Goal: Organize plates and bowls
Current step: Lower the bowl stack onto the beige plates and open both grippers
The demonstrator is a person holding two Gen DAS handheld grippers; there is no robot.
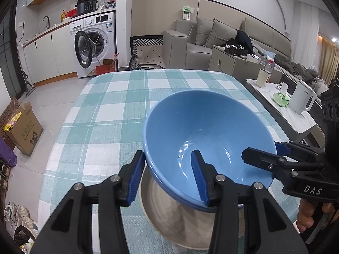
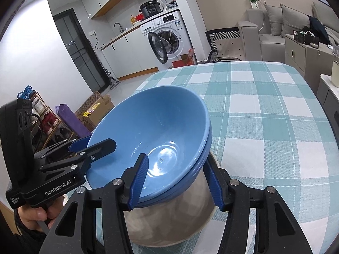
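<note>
Holding stacked blue bowls (image 1: 201, 131) tilted over the beige dish (image 1: 169, 222)
I'm clamping their rim with my left claw (image 1: 167, 154); my right claw (image 2: 177, 157) is straddling it, grip unclear

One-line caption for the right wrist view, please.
Both tools straddle the rim of stacked blue bowls sitting on a beige plate, checked tablecloth beneath.

The blue bowls (image 1: 203, 131) looked glazed and glossy, with bright highlights in the smooth hollow of the top one. The beige plate (image 1: 180, 218) beneath them had a duller, faintly mottled finish. A woven checked cloth (image 1: 110, 110) covered the tabletop, matt and finely textured. The fingers (image 1: 200, 175) carried ribbed blue pads on matt black plastic with shiny metal screws.
</note>
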